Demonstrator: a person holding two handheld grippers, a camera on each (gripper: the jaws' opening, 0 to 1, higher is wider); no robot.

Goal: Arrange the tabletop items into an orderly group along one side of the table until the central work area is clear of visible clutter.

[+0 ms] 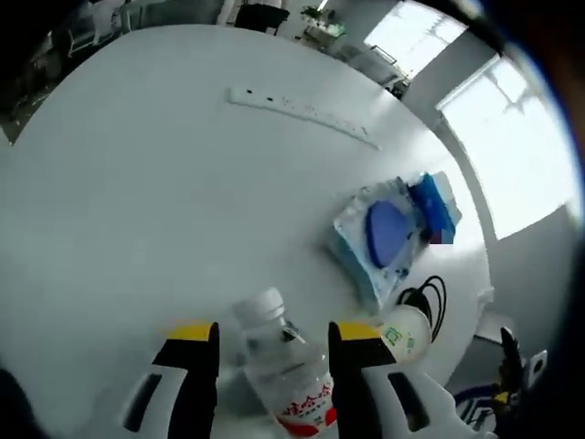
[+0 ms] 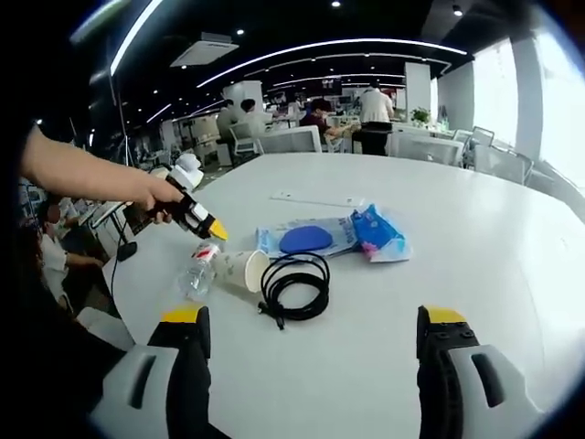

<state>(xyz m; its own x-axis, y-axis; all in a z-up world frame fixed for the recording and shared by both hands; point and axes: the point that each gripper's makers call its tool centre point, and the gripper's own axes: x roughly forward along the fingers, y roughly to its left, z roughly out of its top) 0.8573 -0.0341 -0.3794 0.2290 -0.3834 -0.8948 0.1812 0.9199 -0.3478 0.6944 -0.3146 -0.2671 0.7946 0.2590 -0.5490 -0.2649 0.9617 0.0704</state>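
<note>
A clear water bottle (image 1: 285, 366) with a white cap and red label lies on its side on the round white table (image 1: 137, 201). My left gripper (image 1: 274, 334) is open, with one yellow-tipped jaw on each side of the bottle's neck. In the right gripper view a hand holds the left gripper (image 2: 208, 229) just above the bottle (image 2: 196, 272). Beside the bottle lies a tipped paper cup (image 2: 242, 270), then a coiled black cable (image 2: 294, 283). My right gripper (image 2: 313, 366) stands wide open over bare table, well short of the cable.
A flat wipes pack with a blue oval (image 2: 306, 240) and a blue packet (image 2: 379, 233) lie past the cable. A white power strip (image 2: 311, 198) lies farther back. Chairs and seated people (image 2: 315, 117) are beyond the table's far edge. The table edge (image 2: 128, 293) runs close to the bottle.
</note>
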